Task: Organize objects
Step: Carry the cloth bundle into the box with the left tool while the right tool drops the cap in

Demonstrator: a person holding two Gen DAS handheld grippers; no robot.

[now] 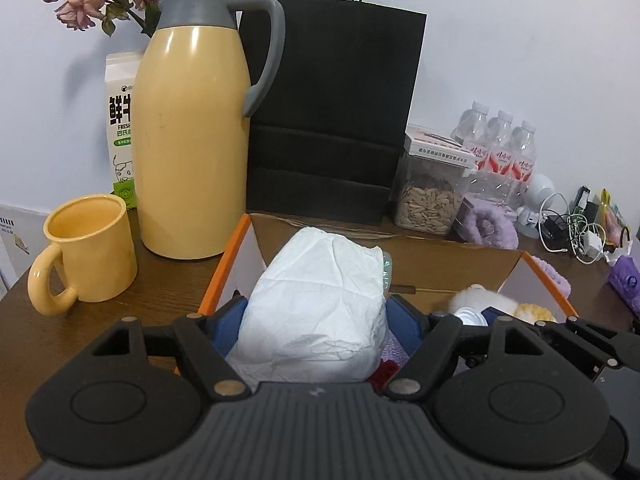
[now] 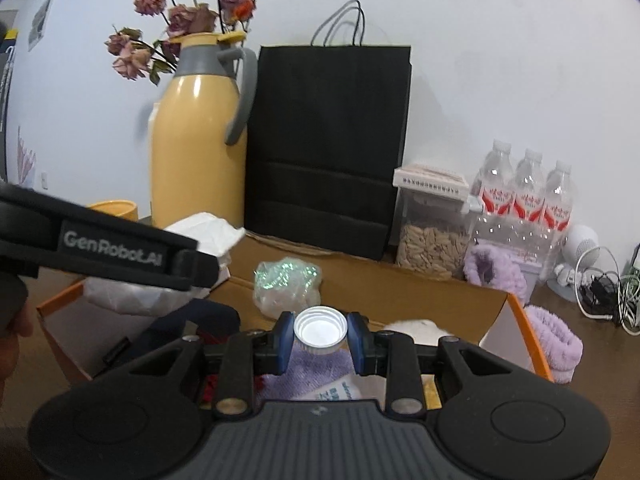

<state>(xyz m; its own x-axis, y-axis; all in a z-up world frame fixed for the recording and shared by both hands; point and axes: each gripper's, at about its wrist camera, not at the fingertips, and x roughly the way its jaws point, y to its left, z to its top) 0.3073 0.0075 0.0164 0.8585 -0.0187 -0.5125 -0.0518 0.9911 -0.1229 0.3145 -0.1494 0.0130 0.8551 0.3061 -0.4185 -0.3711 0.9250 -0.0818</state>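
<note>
My left gripper (image 1: pixel 316 316) is shut on a crumpled white bundle (image 1: pixel 320 300), its blue pads pressing both sides. It hangs over the left part of an open cardboard box with orange edges (image 1: pixel 224 264). My right gripper (image 2: pixel 320 340) is shut on a white ribbed cap (image 2: pixel 320 330), held over the same box (image 2: pixel 532 340). In the right wrist view one black finger (image 2: pixel 120 248) of the left gripper crosses the left side, with the white bundle (image 2: pixel 208 232) behind it. Inside the box lie a shiny crinkled wrapper (image 2: pixel 286 280), purple cloth (image 2: pixel 316 368) and fluffy white and yellow items (image 1: pixel 500 306).
Behind the box stand a yellow thermos jug (image 1: pixel 192 140), a yellow mug (image 1: pixel 88 248), a milk carton (image 1: pixel 120 128), a black paper bag (image 1: pixel 332 120), a jar of seeds (image 1: pixel 432 184) and water bottles (image 1: pixel 504 152). Purple slippers (image 2: pixel 552 344) and tangled cables (image 1: pixel 568 232) lie at the right.
</note>
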